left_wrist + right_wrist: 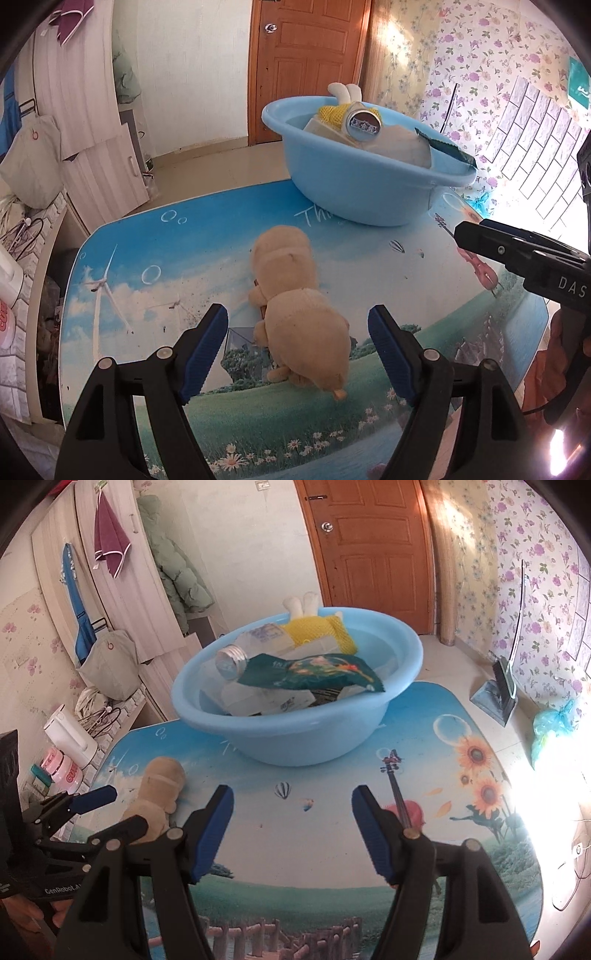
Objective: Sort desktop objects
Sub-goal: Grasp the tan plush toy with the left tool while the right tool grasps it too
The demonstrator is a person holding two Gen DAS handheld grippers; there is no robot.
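A tan plush toy [295, 306] lies on the printed table [155, 251], its near end between the open fingers of my left gripper [297, 332], which is not closed on it. It also shows in the right wrist view [159, 794], with the left gripper [110, 808] around it. A light blue basin [354, 184] stands at the table's far side and holds a jar with a metal lid [232, 661], a green packet [314, 672], a yellow mesh item [321, 631] and white containers. My right gripper [291, 819] is open and empty over the table's middle [314, 834].
A wooden door [373, 554] and floral wallpaper are behind. Cabinets, a hanging bag [110, 664] and a white kettle [70, 734] stand left of the table. A dustpan [498, 694] and blue plastic bag [554, 723] lie on the floor at right.
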